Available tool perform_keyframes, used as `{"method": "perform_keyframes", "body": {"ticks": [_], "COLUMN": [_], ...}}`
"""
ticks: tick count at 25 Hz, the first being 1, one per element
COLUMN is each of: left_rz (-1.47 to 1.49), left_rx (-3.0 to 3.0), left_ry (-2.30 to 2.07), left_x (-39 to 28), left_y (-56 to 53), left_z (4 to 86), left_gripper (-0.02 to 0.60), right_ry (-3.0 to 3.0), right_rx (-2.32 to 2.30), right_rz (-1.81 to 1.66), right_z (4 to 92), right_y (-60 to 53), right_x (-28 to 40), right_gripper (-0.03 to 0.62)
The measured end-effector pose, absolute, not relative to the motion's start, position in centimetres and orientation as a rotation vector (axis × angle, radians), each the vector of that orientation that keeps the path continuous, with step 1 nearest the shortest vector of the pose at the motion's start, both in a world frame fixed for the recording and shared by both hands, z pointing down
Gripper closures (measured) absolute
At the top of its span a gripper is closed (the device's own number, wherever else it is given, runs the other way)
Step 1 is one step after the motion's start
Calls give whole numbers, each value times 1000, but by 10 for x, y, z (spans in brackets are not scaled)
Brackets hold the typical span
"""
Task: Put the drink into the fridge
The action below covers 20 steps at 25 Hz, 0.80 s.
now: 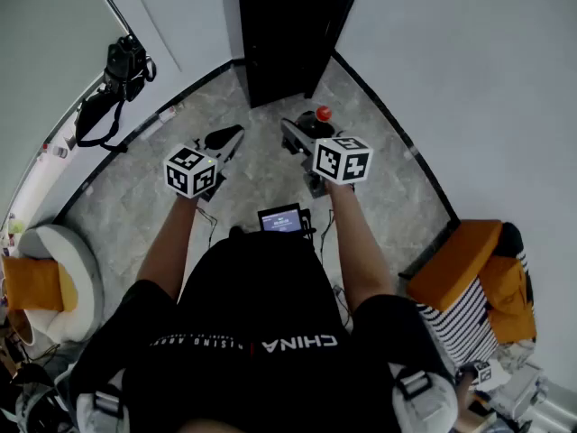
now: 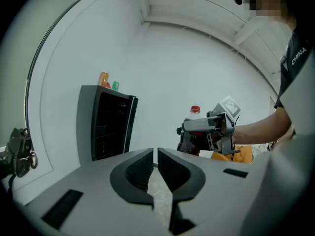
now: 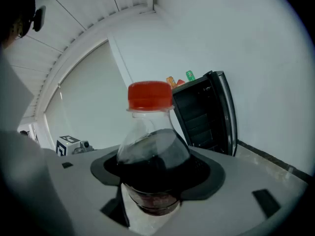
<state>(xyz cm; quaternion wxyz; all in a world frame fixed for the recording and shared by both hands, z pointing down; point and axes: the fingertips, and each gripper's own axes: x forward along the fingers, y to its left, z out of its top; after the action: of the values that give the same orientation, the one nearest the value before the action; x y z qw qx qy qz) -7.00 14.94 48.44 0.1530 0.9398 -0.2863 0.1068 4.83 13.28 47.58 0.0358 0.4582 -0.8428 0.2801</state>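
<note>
Holding the drink in the wide-spread right hand-held gripper, I face the fridge. The left hand-held gripper, nearly closed and empty, should probably open the door next.

Black short-sleeved T-shirt with white "CHINA" print; grey buckled shoulder straps. A small screen trails thin cables. The grey left gripper and right gripper carry 2 white, black-marked cubes.
</note>
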Motion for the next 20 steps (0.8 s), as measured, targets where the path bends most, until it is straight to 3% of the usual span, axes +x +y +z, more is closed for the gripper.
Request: {"method": "perform_keyframes", "body": {"ticks": [20], "left_rz": [297], "left_rx": [2689], "left_ry": [-828], "left_x": [-68], "left_y": [152], "left_z": [492], "left_gripper": [568], "right_ry": [-2592], "right_rx": [1389], "right_rz": [883], "right_z": [483], "right_y": [134], "right_x": [44], "right_gripper": [275]}}
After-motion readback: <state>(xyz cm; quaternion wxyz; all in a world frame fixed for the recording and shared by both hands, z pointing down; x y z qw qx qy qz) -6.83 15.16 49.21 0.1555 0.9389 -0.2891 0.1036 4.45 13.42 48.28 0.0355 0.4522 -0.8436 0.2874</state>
